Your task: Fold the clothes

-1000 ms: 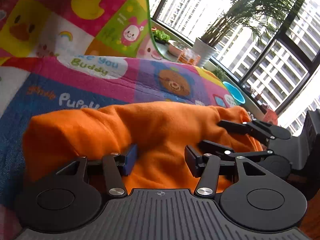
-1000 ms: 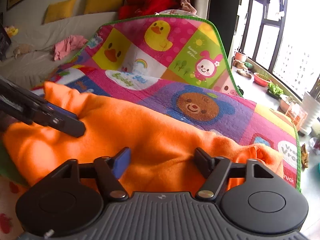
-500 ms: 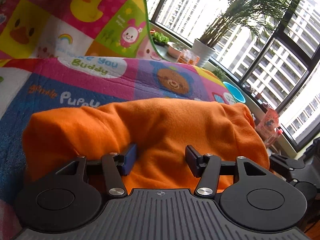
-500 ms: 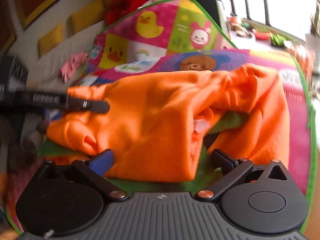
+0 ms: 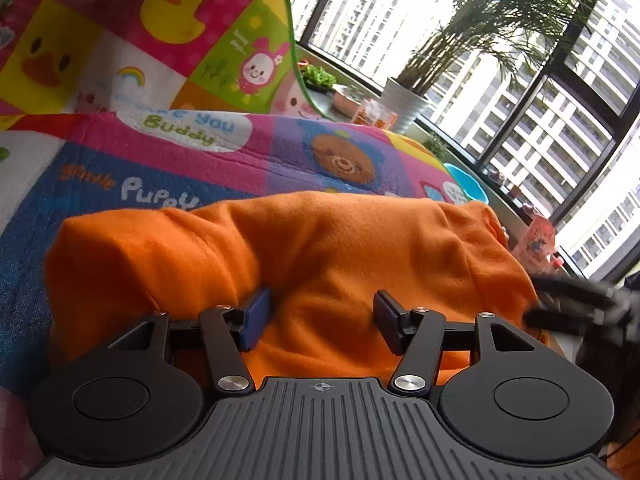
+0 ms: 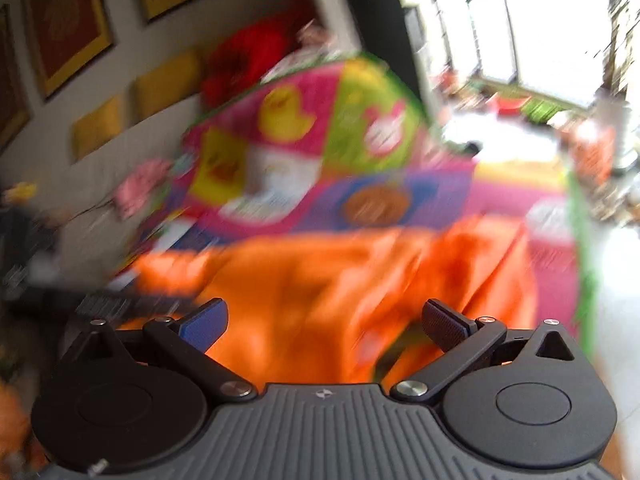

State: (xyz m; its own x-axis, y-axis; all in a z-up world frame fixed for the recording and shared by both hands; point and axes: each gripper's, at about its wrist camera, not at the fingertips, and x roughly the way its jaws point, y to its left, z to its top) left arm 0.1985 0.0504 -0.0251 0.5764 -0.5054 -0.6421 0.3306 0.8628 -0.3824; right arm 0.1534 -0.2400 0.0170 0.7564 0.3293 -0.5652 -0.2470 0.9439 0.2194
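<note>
Swinging back in, the right gripper (image 6: 324,320), spread and empty, hovers over the soft orange fleece garment (image 5: 320,264) on the colourful cartoon mat (image 5: 248,152). Left gripper (image 5: 320,312), spread, presses its near edge; the garment's long axis runs 9 to 3 o'clock.

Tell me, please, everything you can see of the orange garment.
The orange garment looks like soft, fleecy cloth, bunched into a rumpled, partly folded heap on the mat. The left gripper is open, its fingers pressed into the near edge with fabric between them. The right gripper is open above the garment's near part; that view is motion-blurred, so contact cannot be told. No sleeves, collar or label can be made out.
</note>
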